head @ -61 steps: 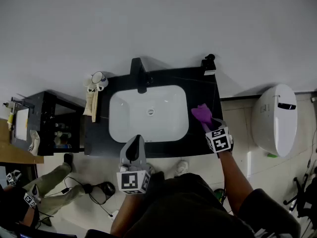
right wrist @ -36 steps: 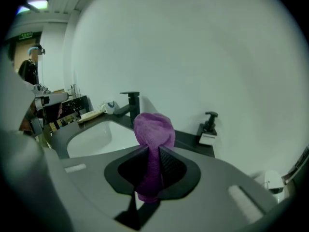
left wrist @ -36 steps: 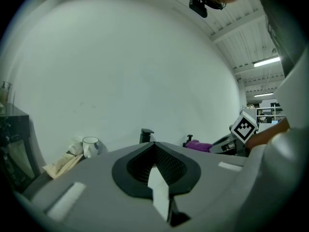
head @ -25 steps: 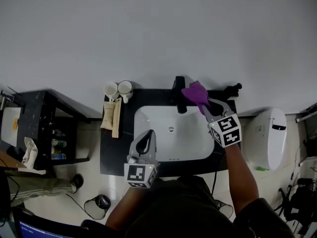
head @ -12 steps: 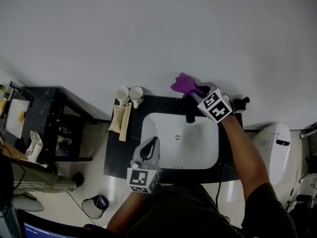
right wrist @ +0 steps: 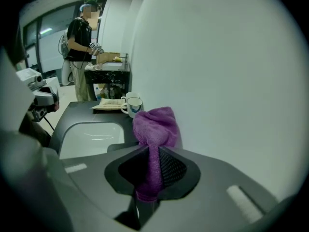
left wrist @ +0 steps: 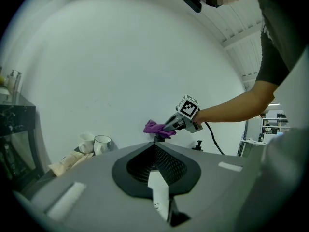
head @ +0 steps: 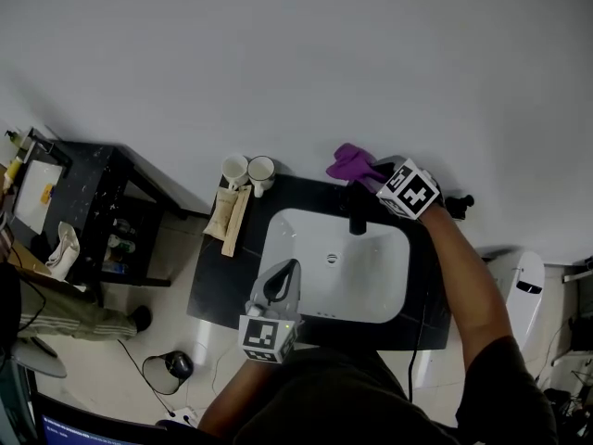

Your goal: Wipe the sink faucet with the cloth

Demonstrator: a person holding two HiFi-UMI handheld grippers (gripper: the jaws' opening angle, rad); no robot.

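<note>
Head view, cloth: bunched in my right gripper [head: 373,178], the cloth [head: 352,164] hangs just above and behind the faucet [head: 357,214].
Head view, nearer hand: the right. My left gripper [head: 282,284] is well apart, across the sink [head: 278,230].
Left gripper view, jaws: pressed together, empty.
Right gripper view, jaws: pinching the cloth [right wrist: 154,129], tuft forward.
Room: tight, I judge. The wall is close behind, and cups [head: 248,170] are left of the faucet.
</note>
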